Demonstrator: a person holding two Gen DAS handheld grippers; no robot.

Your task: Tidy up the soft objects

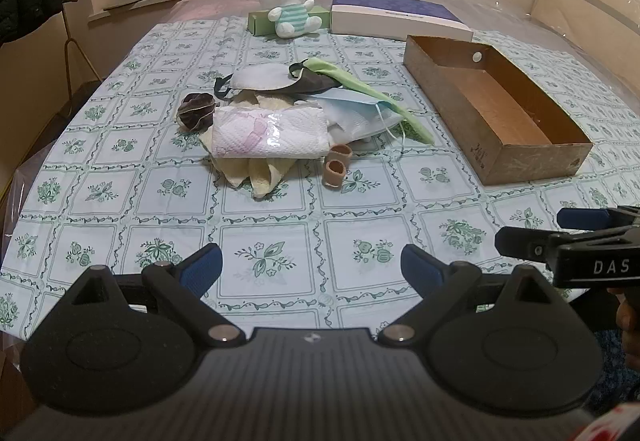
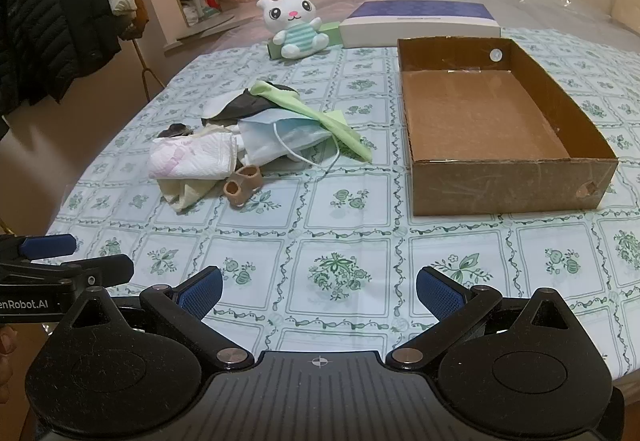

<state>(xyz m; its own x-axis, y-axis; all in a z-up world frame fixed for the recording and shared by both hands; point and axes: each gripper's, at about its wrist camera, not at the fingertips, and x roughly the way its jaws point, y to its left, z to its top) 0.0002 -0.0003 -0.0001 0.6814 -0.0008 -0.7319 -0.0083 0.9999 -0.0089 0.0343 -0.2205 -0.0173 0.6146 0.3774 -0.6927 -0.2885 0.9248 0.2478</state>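
A heap of soft things lies mid-table: a white quilted pad (image 1: 269,137) (image 2: 191,159), a blue face mask (image 1: 352,112) (image 2: 288,135), a green cloth (image 1: 384,101) (image 2: 316,113), a yellow cloth (image 1: 256,173), a dark scrunchie (image 1: 197,112) and a tan toe separator (image 1: 336,165) (image 2: 242,183). An open cardboard box (image 1: 532,165) (image 2: 508,185) stands to their right, nothing visible inside. My left gripper (image 1: 310,271) is open and empty near the front edge. My right gripper (image 2: 318,291) is open and empty too, beside the left one.
A white plush bunny (image 1: 289,3) (image 2: 297,24) sits at the back against a green box (image 1: 260,23). A purple-and-white box (image 1: 396,17) (image 2: 420,21) lies next to it. Jackets hang on a rack (image 2: 60,13) at the left. The table (image 2: 340,225) has a flowered cloth.
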